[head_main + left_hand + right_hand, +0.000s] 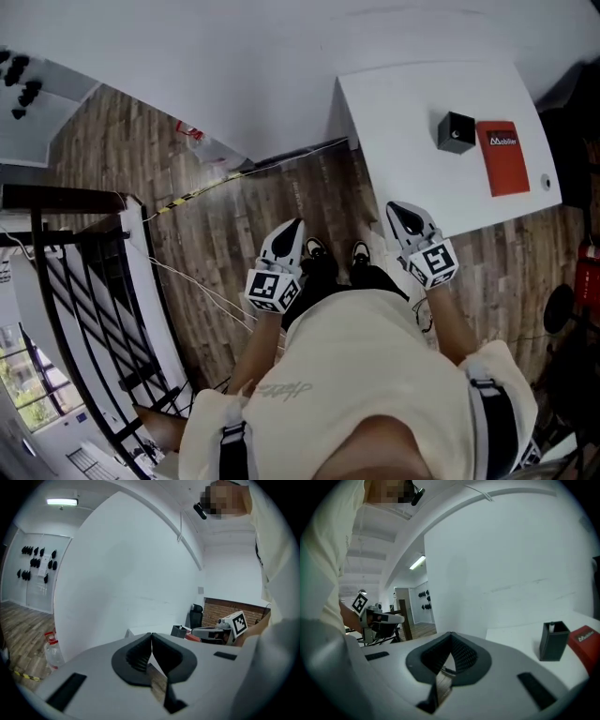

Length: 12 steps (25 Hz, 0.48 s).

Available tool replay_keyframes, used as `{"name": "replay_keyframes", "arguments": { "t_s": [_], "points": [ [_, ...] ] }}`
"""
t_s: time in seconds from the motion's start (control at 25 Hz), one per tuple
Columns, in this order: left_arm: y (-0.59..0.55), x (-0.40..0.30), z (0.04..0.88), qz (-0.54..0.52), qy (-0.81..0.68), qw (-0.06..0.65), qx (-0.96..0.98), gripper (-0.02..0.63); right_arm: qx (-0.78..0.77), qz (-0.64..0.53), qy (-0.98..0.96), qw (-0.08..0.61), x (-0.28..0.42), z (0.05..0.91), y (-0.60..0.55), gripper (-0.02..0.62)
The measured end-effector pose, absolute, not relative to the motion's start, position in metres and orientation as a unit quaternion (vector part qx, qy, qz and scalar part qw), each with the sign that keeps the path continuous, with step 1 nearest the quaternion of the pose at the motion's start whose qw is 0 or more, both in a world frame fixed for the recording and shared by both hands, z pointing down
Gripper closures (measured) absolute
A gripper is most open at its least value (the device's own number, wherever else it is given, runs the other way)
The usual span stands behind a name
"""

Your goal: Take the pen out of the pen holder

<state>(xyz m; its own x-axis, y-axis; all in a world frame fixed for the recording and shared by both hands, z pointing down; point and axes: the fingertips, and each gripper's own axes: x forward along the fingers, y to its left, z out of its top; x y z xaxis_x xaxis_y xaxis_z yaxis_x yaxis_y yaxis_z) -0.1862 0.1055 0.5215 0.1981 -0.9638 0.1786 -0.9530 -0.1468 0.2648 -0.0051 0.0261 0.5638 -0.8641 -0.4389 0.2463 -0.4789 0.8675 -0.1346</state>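
A small black pen holder [456, 132] stands on the white table [403, 141], and in the right gripper view the pen holder [553, 641] shows a pale pen tip at its rim. My left gripper [292, 229] is held over the wooden floor, left of the table, jaws shut and empty; from its own camera the left gripper [151, 634] faces a white wall. My right gripper [402, 211] hovers at the table's near edge, well short of the holder. The right gripper [450, 633] is shut with nothing in it.
A red booklet [502, 157] lies right of the holder on the table. A black stair railing [84, 309] runs along the left. Cables [202, 192] trail over the wooden floor. A plastic bottle [52, 649] stands by the wall. The person's shoes [360, 253] stand between the grippers.
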Motion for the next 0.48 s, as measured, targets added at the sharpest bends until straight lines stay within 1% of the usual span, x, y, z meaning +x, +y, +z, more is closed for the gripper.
{"name": "replay_keyframes", "arguments": {
  "t_s": [0.2,0.48],
  "points": [
    [0.063,-0.208,0.517,-0.020,-0.601,0.152,0.784,0.588,0.281,0.087,-0.950,0.110,-0.016,0.558,0.006,0.589],
    [-0.013,-0.228,0.507,-0.017,-0.516,0.126,0.847,0.588,0.382,0.079,-0.915,0.101,-0.027,0.536,-0.029,0.589]
  ]
}}
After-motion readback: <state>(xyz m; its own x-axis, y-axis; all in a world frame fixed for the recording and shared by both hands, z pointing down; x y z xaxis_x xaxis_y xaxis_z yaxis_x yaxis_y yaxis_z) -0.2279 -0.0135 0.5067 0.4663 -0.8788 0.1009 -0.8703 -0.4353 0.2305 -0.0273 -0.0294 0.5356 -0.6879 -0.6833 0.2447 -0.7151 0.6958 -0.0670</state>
